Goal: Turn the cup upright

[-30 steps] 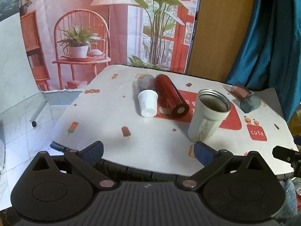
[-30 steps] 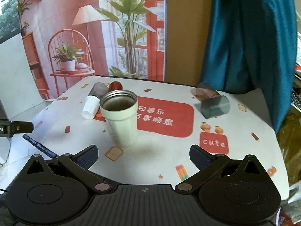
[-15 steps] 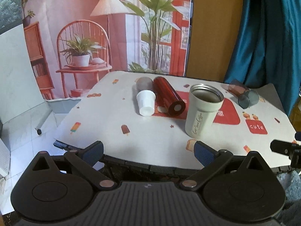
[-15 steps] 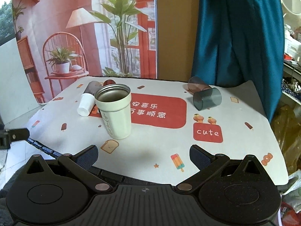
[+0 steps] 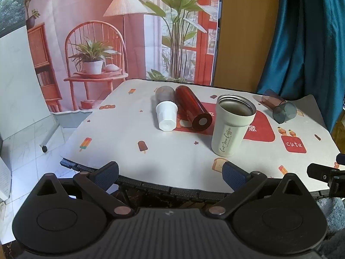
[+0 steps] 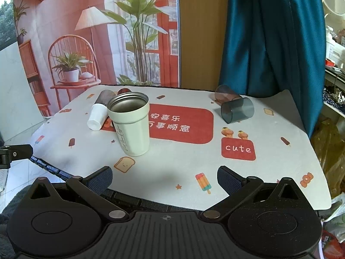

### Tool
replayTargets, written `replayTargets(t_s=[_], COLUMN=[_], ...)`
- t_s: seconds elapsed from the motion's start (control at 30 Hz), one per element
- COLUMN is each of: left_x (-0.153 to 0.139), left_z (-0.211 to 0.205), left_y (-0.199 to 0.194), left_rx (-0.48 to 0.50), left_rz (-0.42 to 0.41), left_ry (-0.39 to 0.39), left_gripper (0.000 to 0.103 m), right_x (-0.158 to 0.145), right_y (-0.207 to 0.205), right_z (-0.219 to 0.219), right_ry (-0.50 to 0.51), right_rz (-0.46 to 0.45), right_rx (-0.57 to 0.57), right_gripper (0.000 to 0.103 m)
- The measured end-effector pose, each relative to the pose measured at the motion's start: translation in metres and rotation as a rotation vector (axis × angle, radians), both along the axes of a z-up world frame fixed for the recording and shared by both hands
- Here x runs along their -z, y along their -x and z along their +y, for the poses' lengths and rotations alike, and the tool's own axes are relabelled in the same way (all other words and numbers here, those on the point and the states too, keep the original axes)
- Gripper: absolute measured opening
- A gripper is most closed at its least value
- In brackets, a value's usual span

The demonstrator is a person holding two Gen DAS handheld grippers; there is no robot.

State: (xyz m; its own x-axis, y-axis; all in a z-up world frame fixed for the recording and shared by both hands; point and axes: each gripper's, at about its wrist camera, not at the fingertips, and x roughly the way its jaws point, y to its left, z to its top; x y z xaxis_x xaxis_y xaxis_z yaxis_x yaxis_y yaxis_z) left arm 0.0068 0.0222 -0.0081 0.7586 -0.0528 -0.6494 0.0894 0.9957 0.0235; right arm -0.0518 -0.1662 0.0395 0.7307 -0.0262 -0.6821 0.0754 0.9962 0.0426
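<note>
A white coffee cup (image 5: 231, 129) with a steel lining stands upright on the table mat, mouth up; it also shows in the right wrist view (image 6: 131, 125). A brown bottle with a white cap (image 5: 165, 110) and a red cylinder (image 5: 192, 110) lie on their sides behind it. Two tinted cups, one brown (image 6: 225, 95) and one grey (image 6: 238, 110), lie on their sides at the far right. My left gripper (image 5: 170, 172) is open and empty at the table's near edge. My right gripper (image 6: 165, 177) is open and empty over the near edge.
The table mat (image 6: 269, 161) is white with a red panel and cartoon prints. A printed backdrop (image 5: 107, 32) hangs behind the table, a teal curtain (image 6: 269, 32) at the back right. Floor tiles lie to the left.
Both grippers have drawn back from the table toward its near edge, so the cup looks farther away. The cup stands as before.
</note>
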Motion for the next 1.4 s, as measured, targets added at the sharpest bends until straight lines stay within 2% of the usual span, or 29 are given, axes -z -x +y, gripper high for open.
replayTargets(t_s=[1.4], left_x=[0.0006], left_z=[0.0014], left_y=[0.0], left_rx=[-0.006], left_rz=[0.007], left_ry=[0.002], left_gripper=[0.103], right_x=[0.004], right_y=[-0.0005], right_z=[-0.0031], right_ry=[-0.003], right_rz=[0.008], right_rx=[0.004], right_gripper=[0.103])
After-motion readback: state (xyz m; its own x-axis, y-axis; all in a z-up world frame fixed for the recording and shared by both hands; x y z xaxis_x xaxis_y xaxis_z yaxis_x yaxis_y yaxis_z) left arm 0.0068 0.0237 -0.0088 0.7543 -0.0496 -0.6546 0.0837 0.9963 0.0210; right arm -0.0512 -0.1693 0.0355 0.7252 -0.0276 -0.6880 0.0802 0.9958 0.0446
